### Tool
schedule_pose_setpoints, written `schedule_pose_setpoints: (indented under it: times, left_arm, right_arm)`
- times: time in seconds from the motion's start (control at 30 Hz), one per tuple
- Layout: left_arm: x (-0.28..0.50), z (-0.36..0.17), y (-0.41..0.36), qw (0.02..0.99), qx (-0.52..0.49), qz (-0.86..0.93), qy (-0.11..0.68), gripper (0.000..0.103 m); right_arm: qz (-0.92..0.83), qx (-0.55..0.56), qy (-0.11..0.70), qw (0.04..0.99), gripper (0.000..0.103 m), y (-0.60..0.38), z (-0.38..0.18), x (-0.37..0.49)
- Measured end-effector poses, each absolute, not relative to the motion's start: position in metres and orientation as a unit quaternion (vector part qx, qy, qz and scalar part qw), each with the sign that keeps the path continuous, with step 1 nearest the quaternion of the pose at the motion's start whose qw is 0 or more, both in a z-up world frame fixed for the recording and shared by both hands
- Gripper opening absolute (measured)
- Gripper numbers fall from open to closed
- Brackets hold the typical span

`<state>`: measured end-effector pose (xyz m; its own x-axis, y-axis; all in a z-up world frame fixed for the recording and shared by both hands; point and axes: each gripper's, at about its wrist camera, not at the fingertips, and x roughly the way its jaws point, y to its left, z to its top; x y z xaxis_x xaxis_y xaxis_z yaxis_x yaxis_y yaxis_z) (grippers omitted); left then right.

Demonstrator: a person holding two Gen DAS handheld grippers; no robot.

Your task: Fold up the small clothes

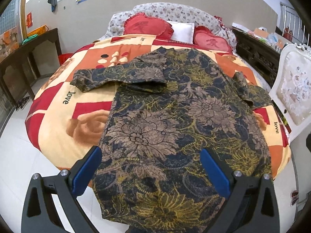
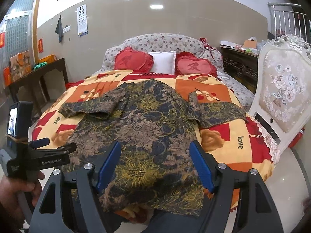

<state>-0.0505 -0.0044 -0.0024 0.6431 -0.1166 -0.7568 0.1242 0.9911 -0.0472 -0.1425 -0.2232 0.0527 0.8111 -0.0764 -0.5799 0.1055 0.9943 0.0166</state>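
Soft matt cloth on the bed, hard plastic and metal up close.

The floral shirt (image 1: 175, 116) is thin woven cloth, matt, lying over a fleecy printed blanket (image 1: 64, 116). Both tongs, left (image 1: 151, 167) and right (image 2: 155, 161), have matt black plastic arms, ribbed blue pads and shiny metal screws. The floor (image 1: 15, 155) is glossy tile.

A beige wall (image 2: 136, 15) with an eye chart (image 2: 82, 20) backs the quilt-covered bed (image 2: 223, 89). A dark wooden console table (image 2: 38, 77) stands left; a white floral-upholstered chair (image 2: 281, 89) stands right on glossy white floor tiles (image 1: 17, 155).
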Motion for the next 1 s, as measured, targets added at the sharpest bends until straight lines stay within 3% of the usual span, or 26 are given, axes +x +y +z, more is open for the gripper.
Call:
schedule_pose_setpoints:
  times: [0.37, 0.67, 1.0]
  left_arm:
    - [0.019, -0.027, -0.032, 0.892, 0.034, -0.060, 0.446, 0.103]
    - [0.116, -0.076, -0.028, 0.874, 0.042, -0.021, 0.484, 0.103]
    - [0.121, -0.102, -0.021, 0.885, 0.027, -0.045, 0.463, 0.103]
  right_arm:
    - [-0.035, 0.018, 0.331, 0.943, 0.075, -0.240, 0.019, -0.047]
    - [-0.041, 0.013, 0.363, 0.931, 0.075, -0.251, -0.038, 0.087]
    - [-0.039, 0.003, 0.430, 0.902, 0.075, -0.247, -0.096, 0.145]
